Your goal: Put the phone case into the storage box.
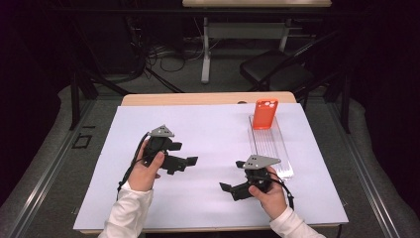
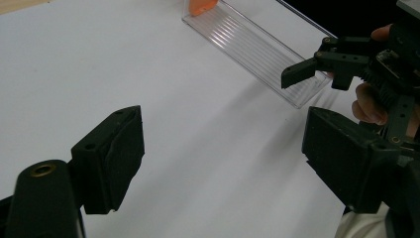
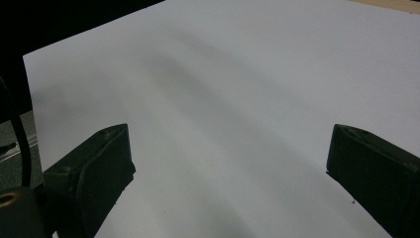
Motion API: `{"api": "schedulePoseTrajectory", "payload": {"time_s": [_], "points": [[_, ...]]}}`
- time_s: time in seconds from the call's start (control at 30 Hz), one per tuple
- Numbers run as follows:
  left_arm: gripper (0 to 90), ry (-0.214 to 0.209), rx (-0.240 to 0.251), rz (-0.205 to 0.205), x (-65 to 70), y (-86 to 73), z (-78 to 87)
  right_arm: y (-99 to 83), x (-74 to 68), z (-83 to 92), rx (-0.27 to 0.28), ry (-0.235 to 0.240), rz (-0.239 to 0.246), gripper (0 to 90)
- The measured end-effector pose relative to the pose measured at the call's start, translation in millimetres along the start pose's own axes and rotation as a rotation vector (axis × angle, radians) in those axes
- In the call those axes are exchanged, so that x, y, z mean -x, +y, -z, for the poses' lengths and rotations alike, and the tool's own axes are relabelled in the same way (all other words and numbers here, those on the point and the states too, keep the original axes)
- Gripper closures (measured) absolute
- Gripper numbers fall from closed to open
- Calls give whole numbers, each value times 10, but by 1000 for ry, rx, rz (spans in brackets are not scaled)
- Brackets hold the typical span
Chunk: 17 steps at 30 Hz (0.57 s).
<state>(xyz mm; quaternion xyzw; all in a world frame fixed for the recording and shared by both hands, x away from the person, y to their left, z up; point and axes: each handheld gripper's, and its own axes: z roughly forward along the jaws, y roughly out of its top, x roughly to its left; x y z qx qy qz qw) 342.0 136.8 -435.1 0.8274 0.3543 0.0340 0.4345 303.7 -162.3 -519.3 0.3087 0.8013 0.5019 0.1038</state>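
Both grippers idle over white sheet (image 1: 198, 129), nothing grasped. Left gripper (image 1: 192, 161) at sheet's 9 o'clock, jaws spread, empty. Right gripper (image 1: 226, 187) at 5 o'clock, jaws spread, empty, pointing toward 9.

Orange phone case (image 1: 265, 113) stands upright at far end of clear ribbed tray (image 1: 277, 148), 1 o'clock on sheet, well apart from both.

Judged step: approach not begun. Next move likely calls for right gripper turning toward 1 o'clock and reaching for case.
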Motion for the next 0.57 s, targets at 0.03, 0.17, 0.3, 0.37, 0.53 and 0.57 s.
{"api": "schedulePoseTrajectory", "payload": {"time_s": [0.03, 0.17, 0.3, 0.37, 0.53, 0.57], "points": [[171, 0, 0, 0, -2, 0, 1, 1, -2, 1, -5, -1, 1, 36], [172, -1, 0, 5, -4, 0, 3, -3, -2, -6, -10, -2, -1, 37], [171, 3, 1, 7, -19, 0, -7, -7, 11, -11, -15, 1, -3, 38], [172, 1, 0, 9, -24, 4, -6, -11, 17, -12, -17, 5, -9, 39], [172, 1, 6, 12, -38, 8, 4, -6, 12, 3, -11, 8, 0, 53], [171, 2, 8, 11, -43, 9, 8, -4, 7, 2, -7, 8, 3, 53]]}}
